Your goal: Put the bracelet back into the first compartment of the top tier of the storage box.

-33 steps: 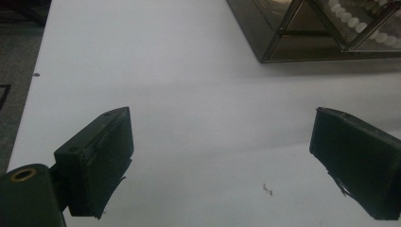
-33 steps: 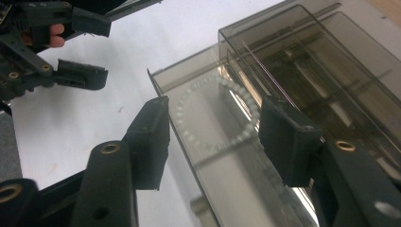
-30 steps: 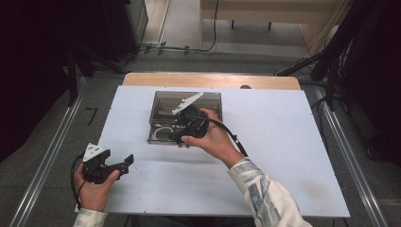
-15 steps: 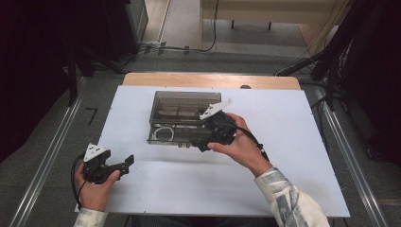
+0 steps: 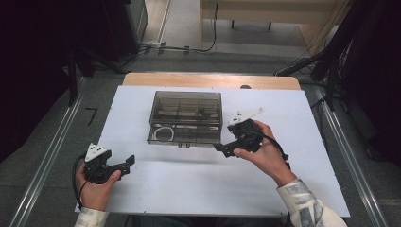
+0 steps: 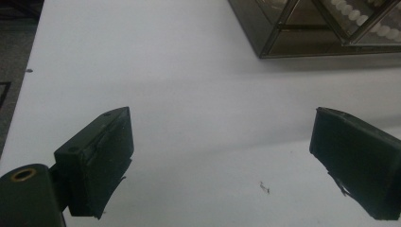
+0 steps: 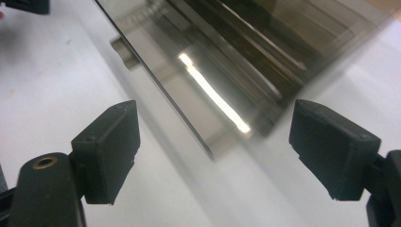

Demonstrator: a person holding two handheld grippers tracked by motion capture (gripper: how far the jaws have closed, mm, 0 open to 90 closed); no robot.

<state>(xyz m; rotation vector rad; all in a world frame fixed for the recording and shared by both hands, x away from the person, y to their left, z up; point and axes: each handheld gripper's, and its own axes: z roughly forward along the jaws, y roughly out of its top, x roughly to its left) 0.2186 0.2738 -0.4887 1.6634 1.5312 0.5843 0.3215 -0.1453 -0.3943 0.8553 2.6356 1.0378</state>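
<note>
Both tools, left and right, gape wide, gripping nothing.

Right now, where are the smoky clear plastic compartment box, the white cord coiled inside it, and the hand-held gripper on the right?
Smoky clear plastic compartment box (image 5: 186, 101): high view, lid top.
White cord (image 5: 163, 133): high view, coil's loop.
Right hand-held gripper (image 5: 222, 148): high view, between its jaw tips.

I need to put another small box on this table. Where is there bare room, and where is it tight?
Bare white board lies between the left claw and the right claw, in front of the smoky plastic organizer box. More runs left of the box and along the far right edge. It is tight at the box's front right corner, where the open right claw hovers close.
</note>
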